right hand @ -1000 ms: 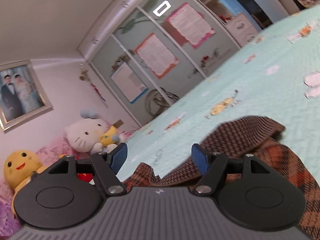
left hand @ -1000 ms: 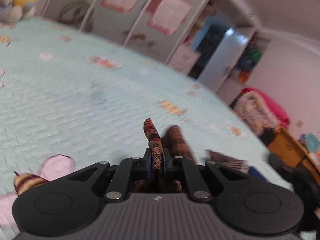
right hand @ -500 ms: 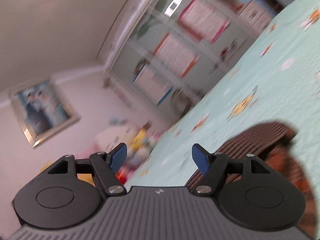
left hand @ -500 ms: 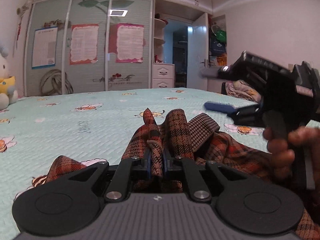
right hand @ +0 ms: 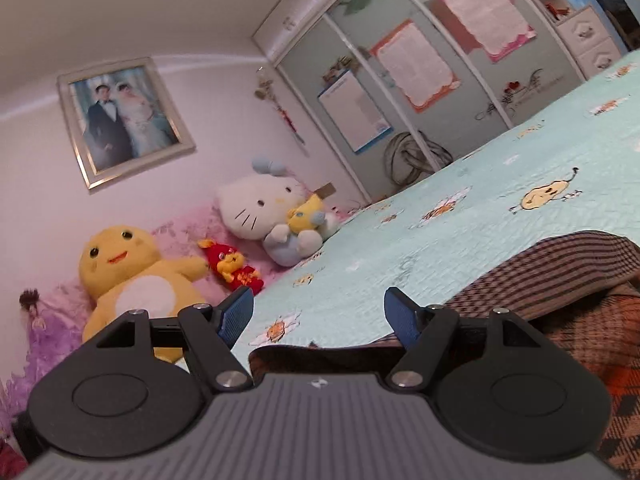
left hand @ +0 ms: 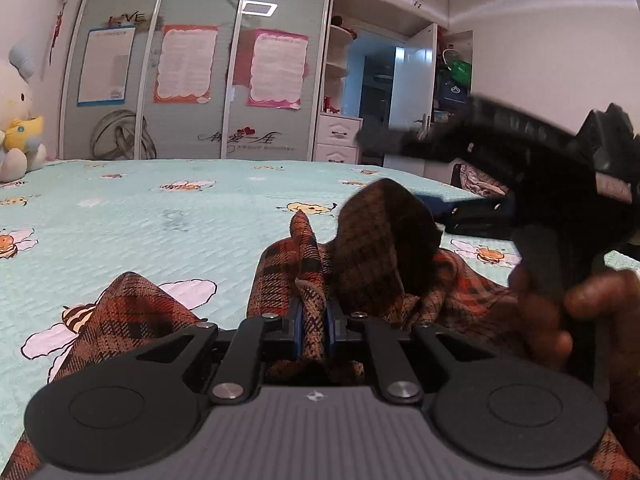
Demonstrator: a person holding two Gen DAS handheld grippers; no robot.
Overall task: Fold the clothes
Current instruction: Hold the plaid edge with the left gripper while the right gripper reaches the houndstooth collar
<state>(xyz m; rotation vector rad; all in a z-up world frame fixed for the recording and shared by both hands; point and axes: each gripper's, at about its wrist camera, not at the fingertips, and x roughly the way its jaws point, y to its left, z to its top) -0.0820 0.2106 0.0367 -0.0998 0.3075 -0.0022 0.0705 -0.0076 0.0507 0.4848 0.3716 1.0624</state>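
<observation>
Bed (left hand: 168,216): a wide mint-green quilt with cartoon bees and flowers fills the space in front of you.
Wardrobe (left hand: 200,80): sliding doors with three paper posters stand beyond the far edge of the bed.
Plaid garment (left hand: 372,248): a rust, orange and black checked cloth lies bunched on the quilt close to you, one fold standing up.
Soft toys (right hand: 260,204): a white cat plush, a yellow plush and a small red one sit at the head of the bed.
Left gripper (left hand: 312,320): your fingers are pressed together, pinching a ridge of the plaid cloth.
Right gripper (right hand: 320,312): your blue-padded fingers are spread wide above the cloth's edge, gripping nothing.
Right hand (left hand: 560,312): blurred, wrapped around the right gripper's handle.
</observation>
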